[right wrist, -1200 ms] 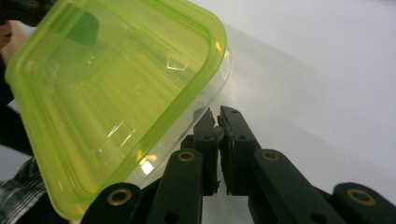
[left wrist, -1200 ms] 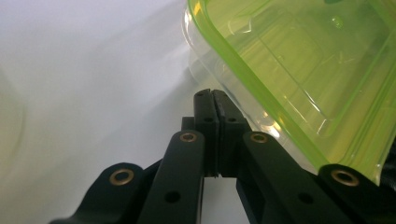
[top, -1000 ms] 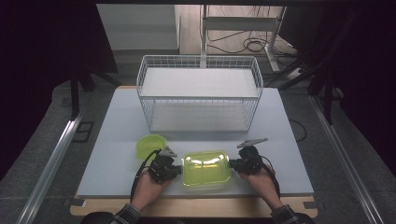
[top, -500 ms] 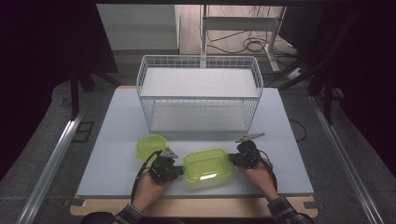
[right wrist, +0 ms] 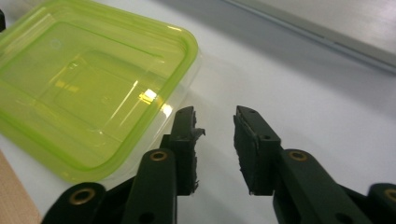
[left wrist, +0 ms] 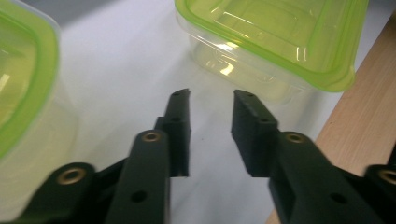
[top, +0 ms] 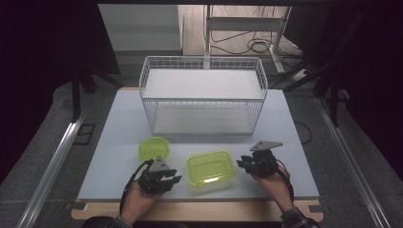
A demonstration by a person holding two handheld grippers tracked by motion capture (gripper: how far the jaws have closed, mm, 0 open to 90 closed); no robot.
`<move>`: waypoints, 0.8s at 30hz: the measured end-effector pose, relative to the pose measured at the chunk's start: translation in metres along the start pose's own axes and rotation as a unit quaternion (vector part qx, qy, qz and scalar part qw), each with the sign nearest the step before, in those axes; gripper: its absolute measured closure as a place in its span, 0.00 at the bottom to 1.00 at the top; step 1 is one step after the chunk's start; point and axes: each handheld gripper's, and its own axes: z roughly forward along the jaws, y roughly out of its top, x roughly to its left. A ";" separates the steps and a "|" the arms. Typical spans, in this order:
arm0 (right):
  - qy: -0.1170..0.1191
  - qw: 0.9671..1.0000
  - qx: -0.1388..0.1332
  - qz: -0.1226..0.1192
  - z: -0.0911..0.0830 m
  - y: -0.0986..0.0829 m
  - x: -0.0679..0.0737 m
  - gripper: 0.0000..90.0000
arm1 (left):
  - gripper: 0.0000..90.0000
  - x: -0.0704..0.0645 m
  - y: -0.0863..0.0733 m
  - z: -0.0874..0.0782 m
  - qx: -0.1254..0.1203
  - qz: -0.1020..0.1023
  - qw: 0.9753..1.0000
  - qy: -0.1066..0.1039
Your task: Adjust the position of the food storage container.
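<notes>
A rectangular clear container with a lime-green lid [top: 211,167] rests on the white table [top: 119,123] near its front edge. My left gripper [top: 175,179] stands open just to its left, apart from it. My right gripper [top: 243,164] is open on its right side, also not touching. In the left gripper view the open jaws [left wrist: 211,100] point at the container's corner [left wrist: 275,37]. In the right gripper view the open gripper [right wrist: 214,116] sits beside the lidded container [right wrist: 93,88]. Nothing is between either pair of fingers.
A smaller green-lidded container [top: 154,148] stands behind my left gripper, and its wall shows close by [left wrist: 23,93]. A white wire basket [top: 203,95] occupies the back middle of the table. A wooden strip [top: 190,209] runs along the front edge.
The rectangular container, held up between both grippers earlier, now rests on the table. Both grippers have let go of it and drawn back to either side.
</notes>
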 end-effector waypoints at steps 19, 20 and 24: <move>0.000 0.999 -0.046 -0.004 -0.031 -0.017 0.015 0.49 | 0.24 -0.011 -0.026 -0.026 -0.020 0.000 0.999 0.043; -0.001 0.999 -0.046 -0.005 -0.032 -0.018 0.016 0.46 | 0.20 -0.012 -0.027 -0.027 -0.021 -0.002 0.999 0.047; -0.002 0.999 -0.052 -0.007 -0.034 -0.025 0.018 0.33 | 0.07 -0.014 -0.032 -0.027 -0.010 0.008 0.998 0.064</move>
